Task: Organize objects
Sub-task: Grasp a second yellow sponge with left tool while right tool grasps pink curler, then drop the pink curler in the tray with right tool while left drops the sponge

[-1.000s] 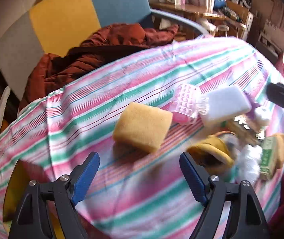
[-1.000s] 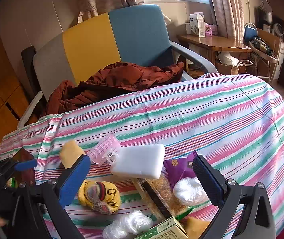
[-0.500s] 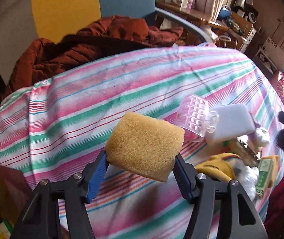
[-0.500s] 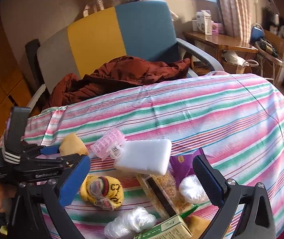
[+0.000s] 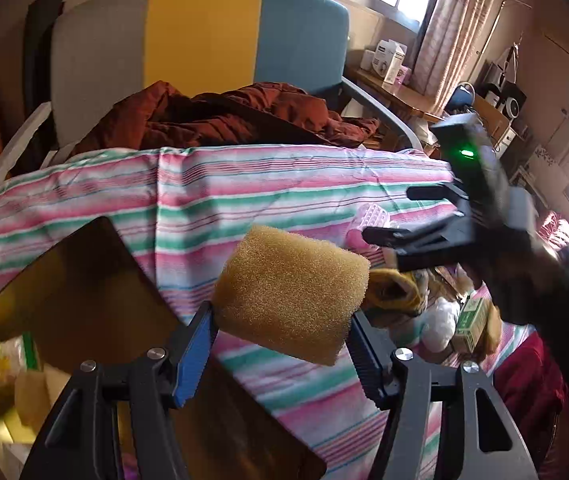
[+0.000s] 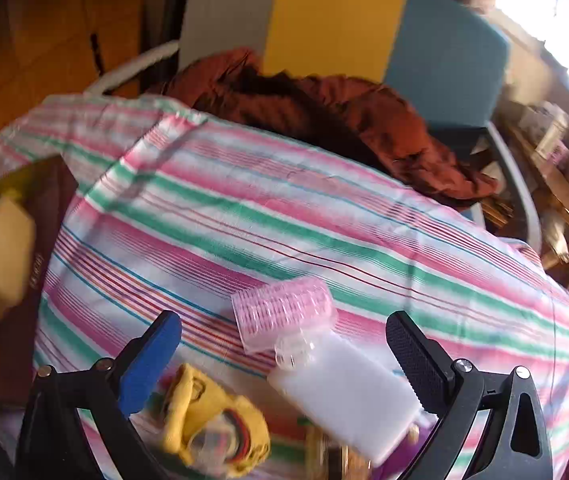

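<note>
Left wrist view: the left gripper (image 5: 282,334) clamps the tan sponge (image 5: 290,292), lifted above the striped bench (image 5: 284,184) near its left edge, over a dark box (image 5: 84,300) whose contents are blurred.

Right wrist view: the right gripper (image 6: 284,354) stands wide over the pink roller (image 6: 282,314) and white block (image 6: 344,396); the bench's far half lies bare; the yellow pouch (image 6: 212,426) is blurred and cut off.

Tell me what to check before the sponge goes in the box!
1. Sponge gripped by left gripper: ok, pressed between both fingers.
2. Sponge lifted off the cloth: ok.
3. Box open below: ok, flap up, things already inside.
4. Room inside for the sponge: cannot tell, mostly hidden.
5. Right gripper out of the way: ok, open over the pink case and white block, holding nothing.
</note>
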The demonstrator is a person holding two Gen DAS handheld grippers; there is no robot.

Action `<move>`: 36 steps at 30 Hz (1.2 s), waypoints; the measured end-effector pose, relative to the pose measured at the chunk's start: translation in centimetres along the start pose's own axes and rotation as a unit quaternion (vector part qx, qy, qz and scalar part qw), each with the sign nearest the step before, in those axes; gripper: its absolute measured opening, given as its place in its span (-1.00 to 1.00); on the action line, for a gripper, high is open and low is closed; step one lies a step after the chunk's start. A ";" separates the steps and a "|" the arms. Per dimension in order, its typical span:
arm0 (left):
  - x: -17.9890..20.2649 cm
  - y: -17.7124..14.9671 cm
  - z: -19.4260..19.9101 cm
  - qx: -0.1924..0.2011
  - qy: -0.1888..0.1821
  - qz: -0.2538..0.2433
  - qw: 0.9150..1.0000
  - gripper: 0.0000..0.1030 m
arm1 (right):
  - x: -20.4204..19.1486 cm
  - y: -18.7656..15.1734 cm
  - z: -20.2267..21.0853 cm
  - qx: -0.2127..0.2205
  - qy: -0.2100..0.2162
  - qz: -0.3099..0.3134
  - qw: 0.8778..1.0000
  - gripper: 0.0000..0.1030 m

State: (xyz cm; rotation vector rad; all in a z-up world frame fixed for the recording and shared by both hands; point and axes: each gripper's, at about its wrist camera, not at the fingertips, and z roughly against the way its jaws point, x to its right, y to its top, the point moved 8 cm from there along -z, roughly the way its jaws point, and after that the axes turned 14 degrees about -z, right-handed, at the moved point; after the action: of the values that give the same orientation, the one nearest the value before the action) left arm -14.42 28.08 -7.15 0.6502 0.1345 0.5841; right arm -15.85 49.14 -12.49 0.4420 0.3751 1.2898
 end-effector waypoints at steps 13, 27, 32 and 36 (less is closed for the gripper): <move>-2.9 -5.7 3.0 -0.002 -0.001 0.092 0.996 0.25 | -1.2 -0.1 -1.5 -0.027 0.016 0.005 0.999 0.34; -4.3 -13.8 6.5 -0.017 0.018 0.137 0.990 0.25 | -14.4 -1.6 7.2 0.040 0.156 -0.006 0.987 0.35; -4.7 -16.3 7.1 -0.027 0.028 0.145 0.989 0.27 | -20.5 -0.7 7.2 0.040 0.175 0.002 0.984 0.35; -5.6 -17.6 7.8 -0.031 0.052 0.147 0.987 0.35 | -23.9 1.8 7.2 0.063 0.165 -0.023 0.984 0.83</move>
State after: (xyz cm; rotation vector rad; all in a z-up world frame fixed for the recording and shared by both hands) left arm -8.46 9.54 -11.98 0.5831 0.1172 0.9046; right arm -19.42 25.56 -4.94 0.3225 0.7439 1.2993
